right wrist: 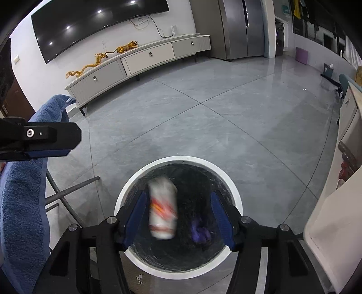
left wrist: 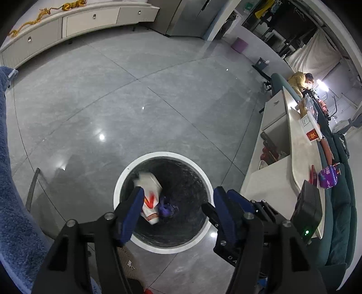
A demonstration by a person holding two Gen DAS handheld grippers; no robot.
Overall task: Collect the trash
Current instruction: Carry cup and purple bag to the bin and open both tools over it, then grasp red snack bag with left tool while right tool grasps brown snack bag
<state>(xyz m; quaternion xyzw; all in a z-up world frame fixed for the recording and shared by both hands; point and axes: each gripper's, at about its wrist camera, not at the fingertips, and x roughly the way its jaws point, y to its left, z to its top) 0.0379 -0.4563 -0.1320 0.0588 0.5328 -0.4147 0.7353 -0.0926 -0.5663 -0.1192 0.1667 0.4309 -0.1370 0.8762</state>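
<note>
Trash fills the bottom of a round white-rimmed bin [left wrist: 163,156] lined with a black bag: a white paper cup [left wrist: 150,199] with red and orange print lies tilted inside, touching a crumpled purple wrapper [left wrist: 167,207] just beside it. In the right wrist view the same paper cup [right wrist: 162,208] appears blurred between the blue pads, over the mouth of the bin [right wrist: 178,159], and whether it touches either pad cannot be told; the purple wrapper [right wrist: 200,230] sits lower in the liner.

The left gripper [left wrist: 176,199] hangs above the bin with its jaws spread wide and nothing between them. The right gripper [right wrist: 177,203] is likewise spread wide over the opening, gripping nothing. In the left wrist view a second gripper's blue pads crowd in just to the right of the frame's own right finger, and the left gripper [right wrist: 74,138] juts into the right wrist view at mid-left.

A blue towel [right wrist: 25,181] drapes over a metal rack at the left. Across the grey tiled floor [left wrist: 135,101] stands a low white TV cabinet [right wrist: 144,61] topped with a golden dragon figurine [right wrist: 99,60], beneath a wall-mounted television [right wrist: 90,20]. A white counter [left wrist: 301,144] at right carries boxes and a purple packet [left wrist: 328,177].
</note>
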